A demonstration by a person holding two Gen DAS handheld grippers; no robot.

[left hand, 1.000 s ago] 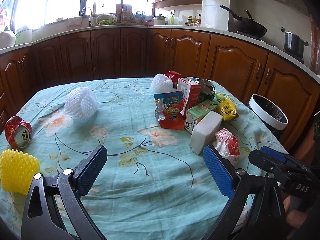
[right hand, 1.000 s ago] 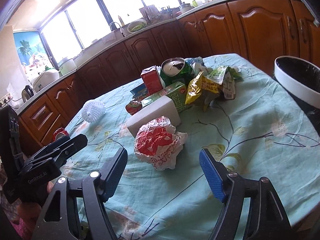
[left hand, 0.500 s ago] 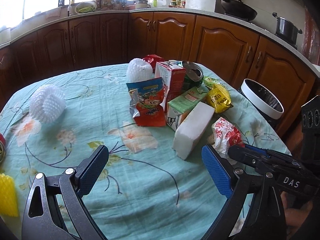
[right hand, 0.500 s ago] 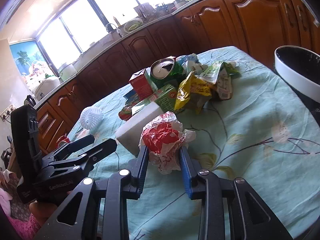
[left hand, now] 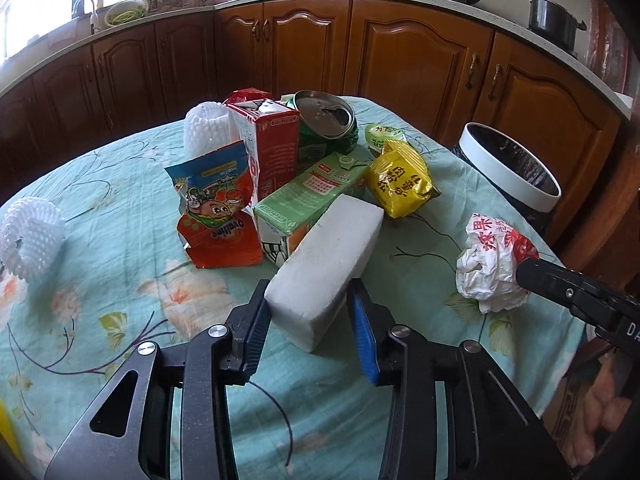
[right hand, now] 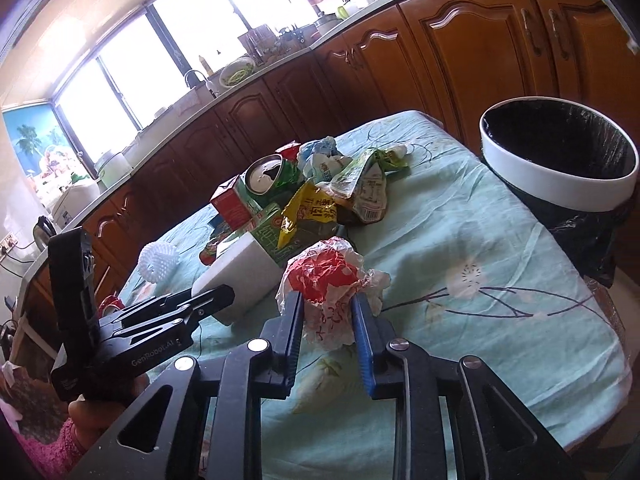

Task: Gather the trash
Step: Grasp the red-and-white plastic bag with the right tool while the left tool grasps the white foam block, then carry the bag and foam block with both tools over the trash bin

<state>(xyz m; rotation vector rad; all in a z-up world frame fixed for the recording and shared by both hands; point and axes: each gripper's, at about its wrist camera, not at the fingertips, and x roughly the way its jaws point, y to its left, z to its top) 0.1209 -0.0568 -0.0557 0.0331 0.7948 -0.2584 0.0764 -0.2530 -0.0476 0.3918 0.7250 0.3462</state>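
A white foam block (left hand: 332, 252) lies on the teal floral tablecloth (left hand: 120, 280). Its near end sits between the pads of my left gripper (left hand: 309, 292), whose jaws are closing and touch both sides. A crumpled red-and-white wrapper (right hand: 324, 272) is pinched between the pads of my right gripper (right hand: 327, 300), still closing a little. The left wrist view shows that wrapper (left hand: 488, 256) at the right table edge. A white-rimmed bin with a black liner (right hand: 560, 188) stands just past the table's right side.
Behind the block is a heap: a red carton (left hand: 272, 140), a green can (left hand: 324, 120), a green carton (left hand: 312, 192), a yellow packet (left hand: 400, 180) and an orange pouch (left hand: 216, 216). A white foam net (left hand: 28, 236) lies at the left. Wooden cabinets ring the table.
My left gripper moved forward to the foam block and its wide jaws came in around it. My right gripper shut on the wrapper and shifted toward the bin.
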